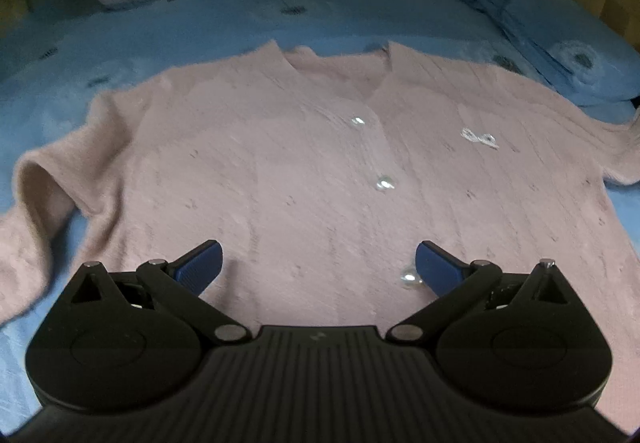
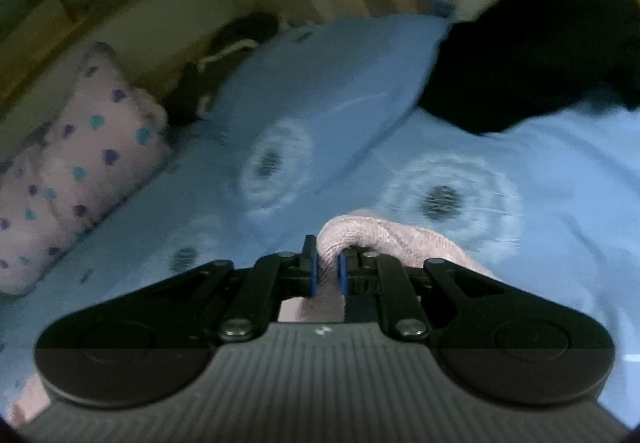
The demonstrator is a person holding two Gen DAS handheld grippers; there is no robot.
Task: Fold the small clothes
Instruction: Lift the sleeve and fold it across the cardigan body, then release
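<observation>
A: Right gripper (image 2: 327, 271), lower centre: jaws pinching the pink cardigan (image 1: 320, 171), probably a sleeve for folding.

B: Left gripper (image 1: 318, 263) jaws spread, empty, above the cardigan flat on the bed (image 1: 240, 15).

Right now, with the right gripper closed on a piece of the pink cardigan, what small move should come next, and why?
Probably carry the right gripper inward, across the cardigan's body. Its pads are pinched on pink knit, likely a sleeve, lifted off the blue bedsheet. The body lies flat and buttoned, and the left gripper hovers open over the hem, holding nothing.
</observation>
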